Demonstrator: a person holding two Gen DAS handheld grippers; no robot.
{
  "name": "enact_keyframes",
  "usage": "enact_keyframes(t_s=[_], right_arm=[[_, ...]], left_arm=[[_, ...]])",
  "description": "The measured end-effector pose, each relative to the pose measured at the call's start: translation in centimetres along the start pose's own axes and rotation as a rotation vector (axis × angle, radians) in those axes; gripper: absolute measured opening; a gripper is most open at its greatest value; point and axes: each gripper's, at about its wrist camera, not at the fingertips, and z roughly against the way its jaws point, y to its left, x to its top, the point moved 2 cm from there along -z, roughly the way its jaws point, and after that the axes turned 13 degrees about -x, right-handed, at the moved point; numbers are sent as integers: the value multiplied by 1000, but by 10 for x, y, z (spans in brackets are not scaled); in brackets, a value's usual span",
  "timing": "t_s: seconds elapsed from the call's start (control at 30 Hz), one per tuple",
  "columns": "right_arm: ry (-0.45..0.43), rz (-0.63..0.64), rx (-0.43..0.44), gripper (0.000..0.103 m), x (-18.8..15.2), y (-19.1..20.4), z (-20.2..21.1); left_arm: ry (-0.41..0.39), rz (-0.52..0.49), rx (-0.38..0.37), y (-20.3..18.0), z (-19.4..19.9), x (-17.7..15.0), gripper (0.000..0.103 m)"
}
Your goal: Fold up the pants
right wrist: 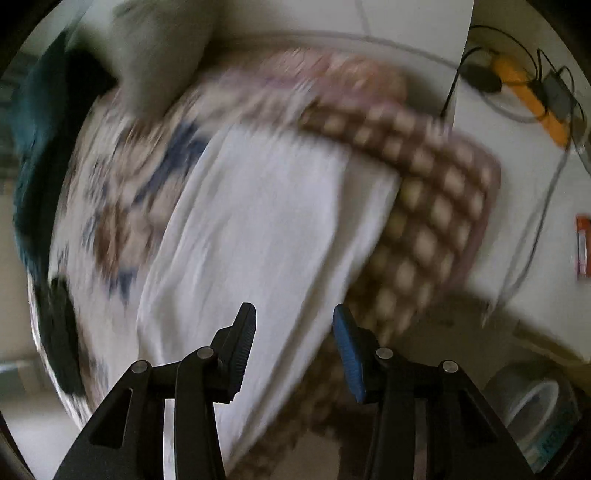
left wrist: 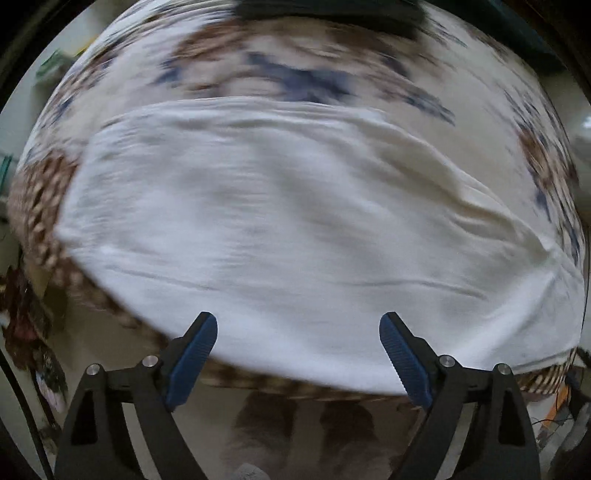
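Observation:
The white pants (left wrist: 280, 229) lie spread flat on a bed covered by a patterned brown, blue and white blanket (left wrist: 295, 74). Both views are blurred by motion. My left gripper (left wrist: 297, 325) is wide open and empty, held over the near edge of the pants. In the right wrist view the pants (right wrist: 251, 229) run as a long white strip from the near edge toward the far side of the blanket (right wrist: 424, 206). My right gripper (right wrist: 293, 317) is open and empty, above the near end of the strip.
A dark garment (left wrist: 332, 14) lies at the bed's far edge. A dark teal cloth (right wrist: 33, 155) and a grey pillow (right wrist: 155, 55) lie at the left. Cables and an orange power strip (right wrist: 528, 96) lie on the floor at the right. A round container (right wrist: 535, 410) stands low right.

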Motion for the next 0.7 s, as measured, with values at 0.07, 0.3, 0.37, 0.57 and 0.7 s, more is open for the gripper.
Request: enact_keyframes(t_s=[0.07, 0.3, 0.37, 0.57, 0.7], right_arm=[[15, -32, 7, 47, 39, -12, -19], [10, -26, 21, 7, 77, -13, -51], [-18, 1, 19, 7, 75, -13, -37], [21, -27, 40, 7, 74, -40, -26], [148, 7, 37, 17, 81, -58, -48]], left_arm=[[13, -22, -4, -34, -14, 0, 90], [24, -90, 43, -89, -28, 2, 90], [34, -100, 64, -94, -33, 3, 90], [50, -102, 111, -105, -53, 0, 90], [69, -90, 124, -103, -51, -16, 90]])
